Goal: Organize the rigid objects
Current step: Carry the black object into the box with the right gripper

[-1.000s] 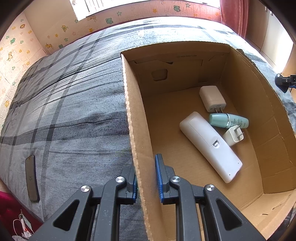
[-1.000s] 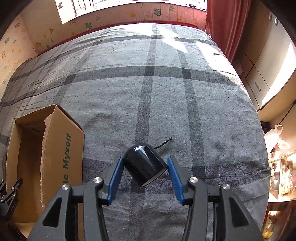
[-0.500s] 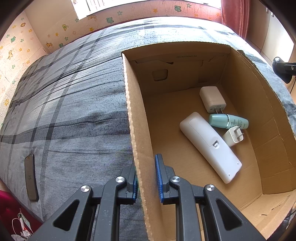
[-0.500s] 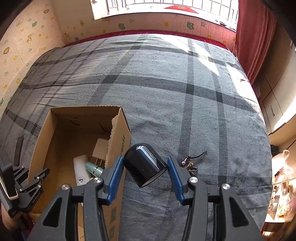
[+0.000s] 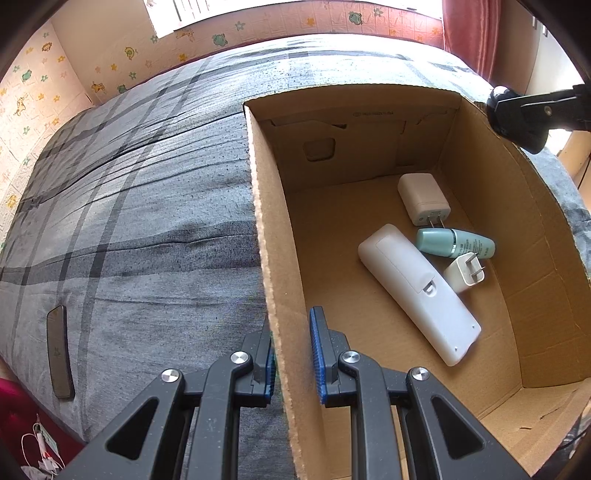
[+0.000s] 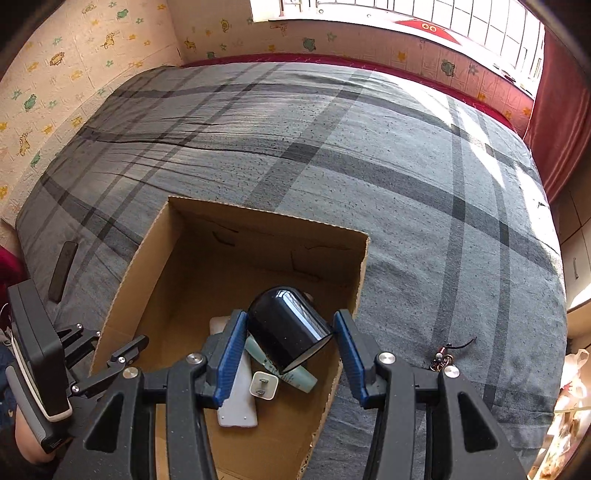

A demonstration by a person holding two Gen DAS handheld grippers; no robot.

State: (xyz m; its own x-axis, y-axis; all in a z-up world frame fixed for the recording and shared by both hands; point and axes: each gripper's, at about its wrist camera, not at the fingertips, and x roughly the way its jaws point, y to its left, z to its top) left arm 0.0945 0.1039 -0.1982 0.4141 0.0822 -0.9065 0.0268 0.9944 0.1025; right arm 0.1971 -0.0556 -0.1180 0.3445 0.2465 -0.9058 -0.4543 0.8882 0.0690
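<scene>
A bed (image 6: 406, 192) with a grey plaid cover fills the room, lit by sun from a barred window (image 6: 424, 14) at its far side. The walls carry pale wallpaper (image 6: 55, 62) printed with small frogs, stars and giraffes, and a red curtain (image 6: 561, 122) hangs at the right.

An open cardboard box (image 5: 480, 166) stands on the bed. On its floor lie a long white remote (image 5: 417, 291) face down, a white charger (image 5: 423, 197) with its prongs toward a teal bottle (image 5: 454, 242) lying on its side, and a smaller white plug (image 5: 464, 273) just beside the bottle and the remote.

The left tool (image 5: 291, 354) is closed narrow on the box's near wall, one blue pad inside and one outside. The right tool (image 6: 290, 358) grips a glossy black cup (image 6: 286, 326), tilted with its mouth toward the lower right, held above the box's open top over the bottle and plug; in the left wrist view it shows at the upper right, over the box's right wall.

Outside the box, a dark flat phone-like slab (image 5: 59, 354) lies near the left edge of the bed, and a small keyring with a black cord (image 6: 448, 352) lies on the cover just right of the box
</scene>
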